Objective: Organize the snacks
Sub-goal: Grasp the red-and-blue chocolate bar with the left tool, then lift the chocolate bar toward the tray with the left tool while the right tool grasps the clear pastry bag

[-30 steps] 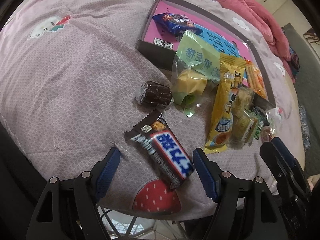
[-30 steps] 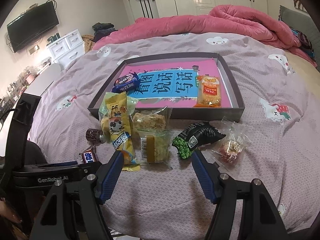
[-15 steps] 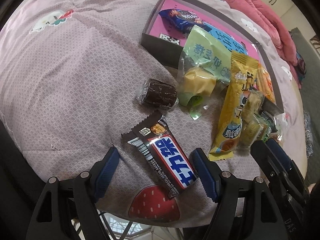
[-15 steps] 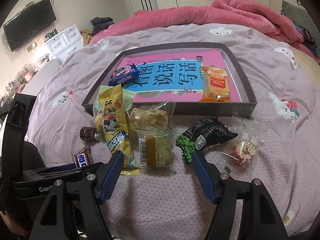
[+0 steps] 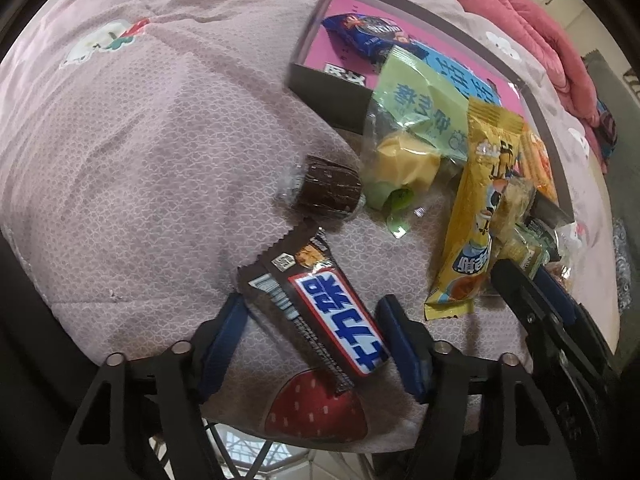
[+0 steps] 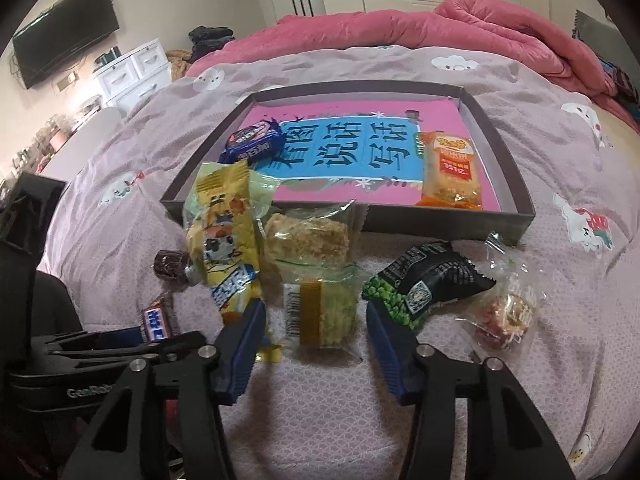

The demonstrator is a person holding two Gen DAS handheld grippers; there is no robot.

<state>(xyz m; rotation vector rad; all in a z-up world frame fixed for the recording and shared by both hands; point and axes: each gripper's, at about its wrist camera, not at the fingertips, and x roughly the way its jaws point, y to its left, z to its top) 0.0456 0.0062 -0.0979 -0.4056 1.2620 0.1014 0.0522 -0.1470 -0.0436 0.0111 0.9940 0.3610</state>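
Observation:
A brown chocolate bar [image 5: 316,304] with a blue and white label lies slantwise on the bedspread between the pads of my left gripper [image 5: 312,340]. Its jaws are closing, and I see no firm press on the wrapper. In the right wrist view a clear packet of green and yellow rice cake [image 6: 320,308] lies between the fingers of my right gripper [image 6: 314,344]. These jaws are closing too, with a slim gap left on each side. The dark-rimmed tray [image 6: 516,184] holds a blue cookie pack [image 6: 254,146] and an orange pack [image 6: 452,168].
In front of the tray lie a yellow pack [image 6: 228,240], a rice crisp bar [image 6: 308,236], a black pea pack [image 6: 424,284], a clear candy packet [image 6: 504,312], a dark chocolate roll [image 5: 330,192] and a green bag [image 5: 416,132]. A pink quilt [image 6: 400,28] is heaped behind.
Both pairs of jaws have narrowed. The right gripper has come lower and closer to the snacks, so the rice cake packet now sits between its fingers. The left gripper has stayed over the chocolate bar.

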